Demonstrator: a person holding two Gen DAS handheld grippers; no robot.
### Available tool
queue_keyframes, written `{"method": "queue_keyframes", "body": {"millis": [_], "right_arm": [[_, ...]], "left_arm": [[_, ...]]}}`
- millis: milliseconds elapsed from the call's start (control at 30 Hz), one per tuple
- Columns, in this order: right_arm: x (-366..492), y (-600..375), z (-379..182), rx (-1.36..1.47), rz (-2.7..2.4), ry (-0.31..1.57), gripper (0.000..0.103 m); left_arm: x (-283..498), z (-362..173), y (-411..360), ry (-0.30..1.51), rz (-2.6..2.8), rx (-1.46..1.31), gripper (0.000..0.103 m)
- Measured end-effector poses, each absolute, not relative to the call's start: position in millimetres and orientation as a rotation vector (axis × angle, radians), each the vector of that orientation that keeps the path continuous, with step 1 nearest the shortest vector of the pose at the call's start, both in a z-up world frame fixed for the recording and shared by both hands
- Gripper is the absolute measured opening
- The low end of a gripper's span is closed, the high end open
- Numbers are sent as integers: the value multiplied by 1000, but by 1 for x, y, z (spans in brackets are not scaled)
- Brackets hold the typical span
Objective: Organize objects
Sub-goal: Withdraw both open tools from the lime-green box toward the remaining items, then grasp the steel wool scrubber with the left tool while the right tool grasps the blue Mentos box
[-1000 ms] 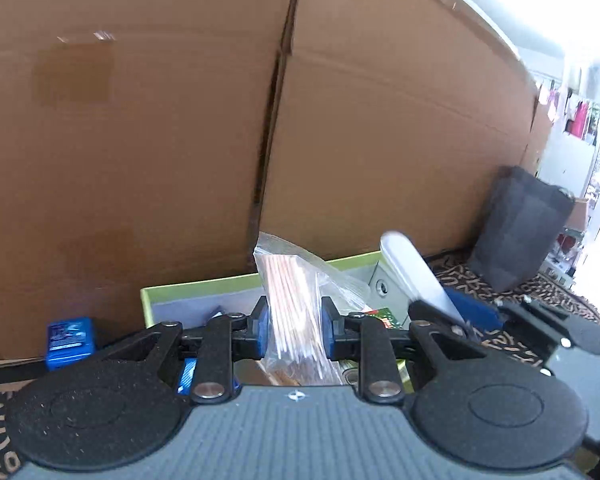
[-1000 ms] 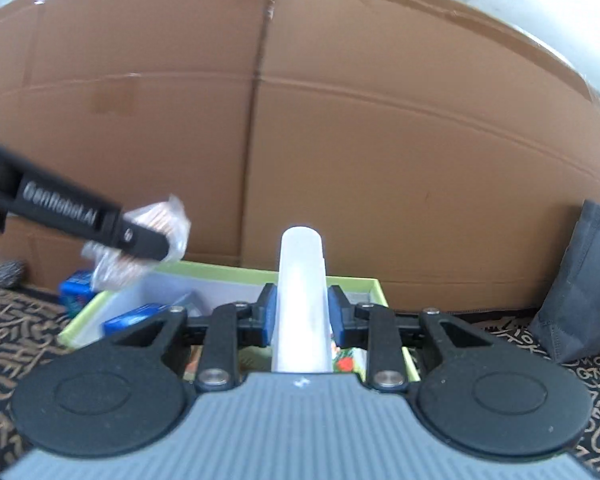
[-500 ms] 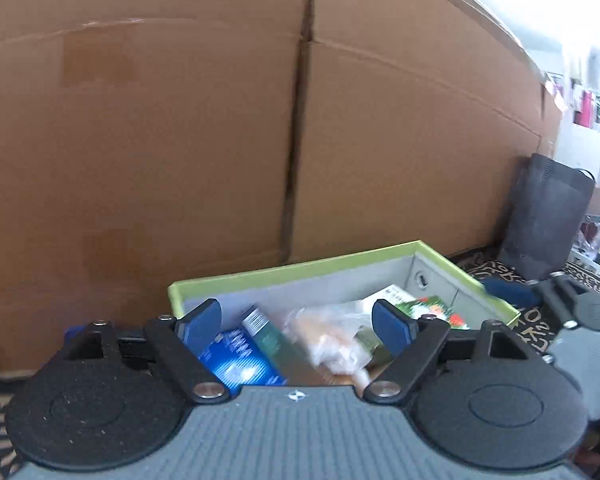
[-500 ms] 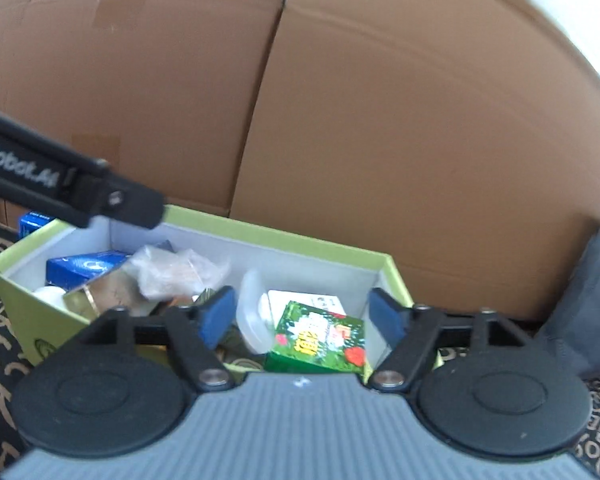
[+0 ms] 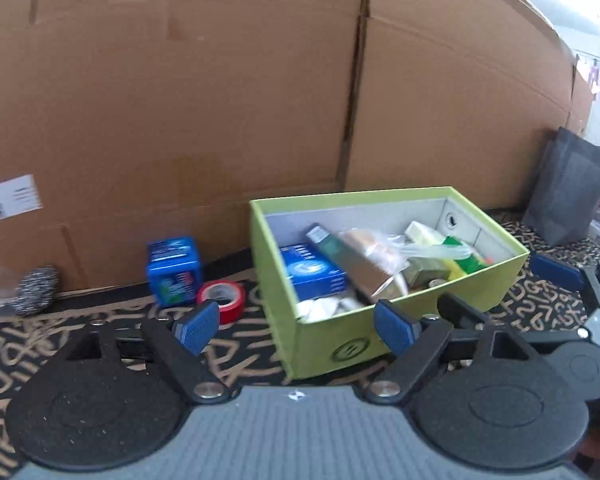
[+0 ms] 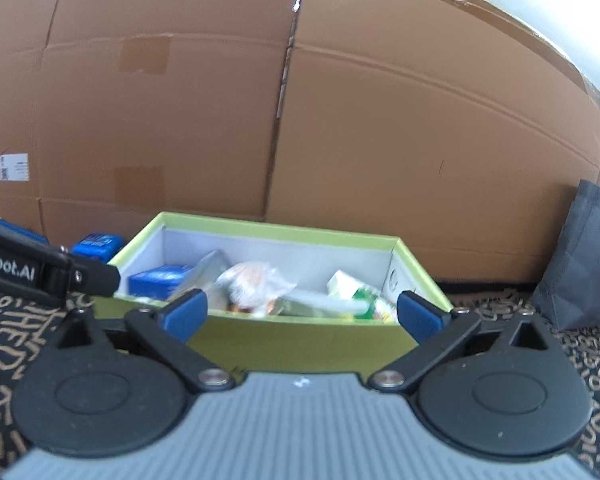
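Note:
A lime green box [image 5: 404, 322] stands on the patterned mat, also in the right wrist view [image 6: 300, 340]. It holds a clear bag of brown sticks [image 5: 374, 242], a white plastic spoon [image 5: 432, 249], a blue carton [image 5: 314, 274] and several other packs. My left gripper [image 5: 296, 326] is open and empty, in front of the box's left corner. My right gripper [image 6: 302, 316] is open and empty, just before the box's front wall. A blue cube box [image 5: 174, 270] and a red tape roll [image 5: 222, 294] lie left of the green box.
A tall cardboard wall [image 5: 260, 100] runs behind everything. A steel scourer [image 5: 36, 290] lies at the far left. A dark grey bag [image 5: 568, 192] stands at the right, also in the right wrist view [image 6: 588, 256]. The left gripper's arm [image 6: 40, 270] crosses the right view's left edge.
Both grippers opened and let go: the stick bag and the white spoon now lie in the green box. Both grippers have since pulled back from the box.

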State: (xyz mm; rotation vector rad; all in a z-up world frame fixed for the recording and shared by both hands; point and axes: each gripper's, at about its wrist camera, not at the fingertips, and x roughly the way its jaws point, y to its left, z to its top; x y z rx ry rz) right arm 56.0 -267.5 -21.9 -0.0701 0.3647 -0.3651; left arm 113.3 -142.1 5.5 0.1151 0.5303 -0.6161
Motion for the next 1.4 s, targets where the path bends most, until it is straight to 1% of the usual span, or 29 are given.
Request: {"method": "queue_keyframes", "body": {"millis": [200, 400, 667, 833, 933, 1033, 1167, 1400], "right_arm": [[49, -228, -30, -64, -288, 402, 103], [56, -181, -44, -59, -79, 468, 103], [91, -119, -53, -66, 75, 515, 103], [134, -107, -48, -86, 54, 510, 98], [162, -102, -49, -153, 10, 504, 96], [198, -102, -56, -216, -49, 515, 95], [238, -110, -63, -210, -116, 535, 94], [277, -119, -78, -254, -199, 553, 94]], "left_arm": [[103, 4, -103, 537, -587, 86, 89], [103, -18, -47, 572, -518, 128, 89], [146, -39, 19, 654, -368, 42, 89], [179, -35, 48, 637, -300, -7, 89], [201, -30, 65, 612, -254, -41, 89], [221, -27, 68, 592, -238, -39, 89], [244, -27, 51, 576, -276, 34, 88], [285, -36, 21, 576, -259, 71, 88]]}}
